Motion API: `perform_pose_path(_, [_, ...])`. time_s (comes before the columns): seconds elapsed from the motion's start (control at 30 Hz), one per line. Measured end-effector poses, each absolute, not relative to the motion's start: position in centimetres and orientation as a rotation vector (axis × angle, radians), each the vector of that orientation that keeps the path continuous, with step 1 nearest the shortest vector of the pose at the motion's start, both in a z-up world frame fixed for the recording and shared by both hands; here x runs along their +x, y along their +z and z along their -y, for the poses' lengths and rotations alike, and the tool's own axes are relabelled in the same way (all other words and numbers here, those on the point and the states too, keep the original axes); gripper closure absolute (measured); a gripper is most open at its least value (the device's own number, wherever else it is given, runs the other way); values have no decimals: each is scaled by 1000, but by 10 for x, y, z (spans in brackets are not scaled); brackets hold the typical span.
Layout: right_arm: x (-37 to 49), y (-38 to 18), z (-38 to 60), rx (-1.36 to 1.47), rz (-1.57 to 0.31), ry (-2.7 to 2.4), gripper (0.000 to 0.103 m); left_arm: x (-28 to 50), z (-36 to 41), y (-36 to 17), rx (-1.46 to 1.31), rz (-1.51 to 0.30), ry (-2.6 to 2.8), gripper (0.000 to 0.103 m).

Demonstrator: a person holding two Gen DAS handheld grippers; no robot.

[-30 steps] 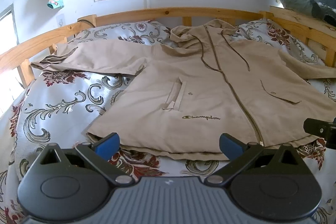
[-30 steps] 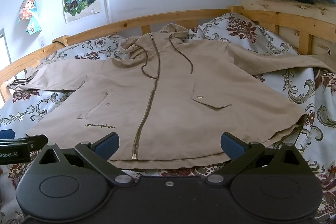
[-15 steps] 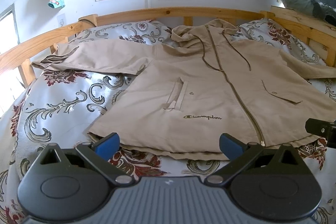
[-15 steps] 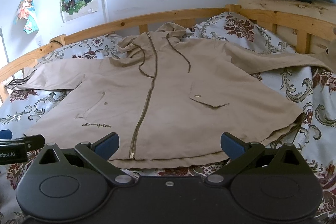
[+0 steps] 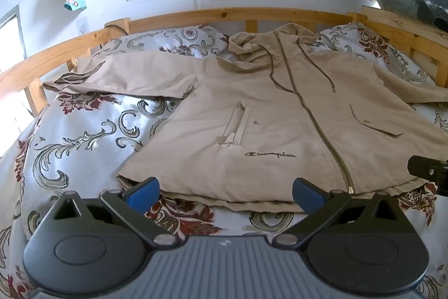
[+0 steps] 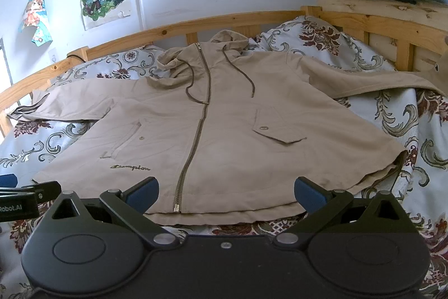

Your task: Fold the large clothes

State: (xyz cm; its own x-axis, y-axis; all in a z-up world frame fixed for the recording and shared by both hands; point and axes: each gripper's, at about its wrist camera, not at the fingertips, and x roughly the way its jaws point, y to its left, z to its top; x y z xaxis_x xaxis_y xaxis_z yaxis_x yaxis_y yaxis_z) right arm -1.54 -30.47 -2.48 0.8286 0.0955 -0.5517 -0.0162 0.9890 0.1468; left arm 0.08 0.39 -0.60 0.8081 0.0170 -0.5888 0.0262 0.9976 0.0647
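Jaws wide apart, jacket [image 5: 280, 125] hem just ahead

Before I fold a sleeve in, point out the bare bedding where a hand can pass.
Widest free patch: bedspread between the left sleeve and the jacket's side edge. A matching patch lies under the right sleeve. A thin strip runs between hem and left hand-held gripper. The middle and head end are covered by jacket and hood.
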Motion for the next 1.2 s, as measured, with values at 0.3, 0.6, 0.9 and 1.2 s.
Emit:
perform_pose_path(0.3, [-16, -24, 305, 142, -588, 64, 1, 2, -5, -5, 64, -637, 1, 1])
perform_pose_path(0.6, [-16, -24, 305, 144, -589, 63, 1, 2, -5, -5, 65, -638, 1, 1])
perform_pose_path(0.9, [-17, -19, 312, 141, -565, 18, 1, 10, 2, -4, 94, -656, -2, 1])
perform_pose_path(1.2, [-14, 0, 343, 221, -482, -107, 1, 55, 26, 20, 216, -704, -117, 1])
